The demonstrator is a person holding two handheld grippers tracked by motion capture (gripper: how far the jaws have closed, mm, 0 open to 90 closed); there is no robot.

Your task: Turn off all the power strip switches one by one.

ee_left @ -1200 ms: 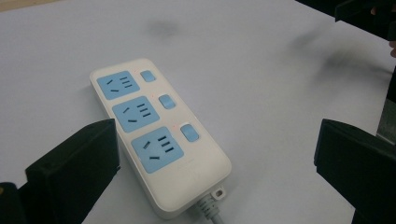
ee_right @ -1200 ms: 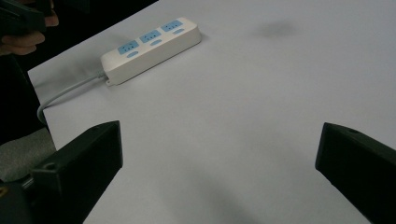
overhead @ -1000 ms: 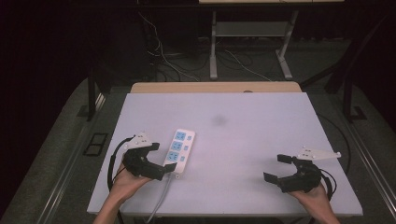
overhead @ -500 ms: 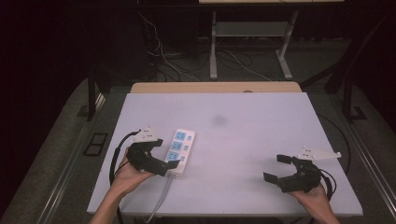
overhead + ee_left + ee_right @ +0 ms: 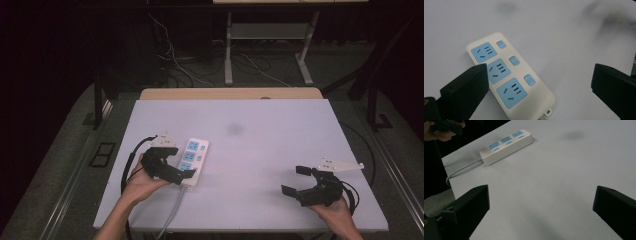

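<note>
A white power strip (image 5: 194,156) with three blue sockets and three blue switches lies at the table's left, its grey cable (image 5: 172,210) running off the front edge. My left gripper (image 5: 178,163) hovers open over the strip's near end, one jaw on either side of it. In the left gripper view the strip (image 5: 509,75) lies between the wide-apart jaws, partly behind the left one. My right gripper (image 5: 295,180) is open near the front right, nothing between its jaws. The right gripper view shows the strip (image 5: 506,143) far off at the upper left.
The pale table (image 5: 270,140) has a dark smudge (image 5: 234,128) near its middle and a wooden strip (image 5: 230,93) along its back edge. Cables and a metal stand's legs (image 5: 265,55) lie on the dark floor behind. Black cables trail from both grippers.
My left gripper has moved right, onto the near end of the power strip. The right gripper has shifted slightly left. The strip has not moved.
</note>
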